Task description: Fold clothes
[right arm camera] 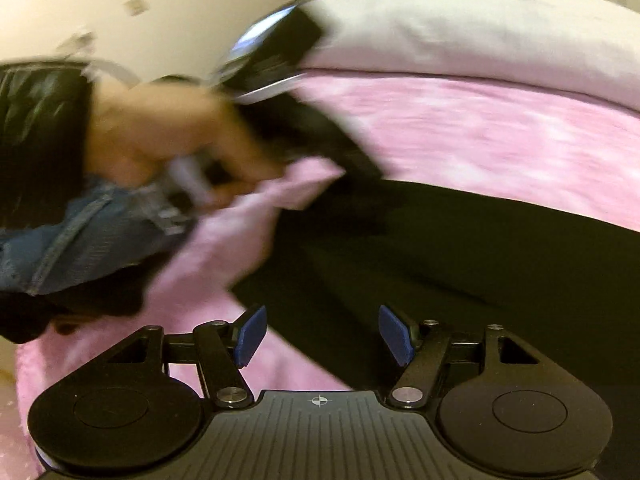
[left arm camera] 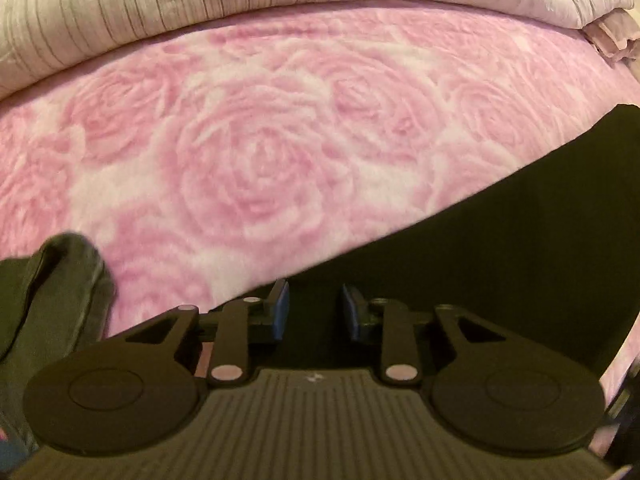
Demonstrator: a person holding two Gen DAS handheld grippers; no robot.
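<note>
A bed fills the place, spread with a pink rose-patterned blanket (left arm camera: 256, 152), and a folded striped quilt (left arm camera: 280, 4) lies along its far edge. The task's thing, a black garment (left arm camera: 500, 248), lies flat on the blanket under both tools. The left wrist view alone shows the rose print sharply, plus a bunched dark cloth (left arm camera: 52, 292) at the lower left — whether it belongs to the black garment I cannot tell, since the frame cuts it off. There the left tongs (left arm camera: 314, 308) hang over the garment's edge, jaws narrowed but with a gap between the blue pads, nothing pinched. The right wrist view alone shows the cream wall (right arm camera: 160, 8), a pale pillow (right arm camera: 460, 28) and the person's left hand (right arm camera: 160, 136), badly blurred, with a denim cuff (right arm camera: 80, 240) below it. The right tongs (right arm camera: 322, 334) stand wide apart over the garment's corner, holding nothing.
</note>
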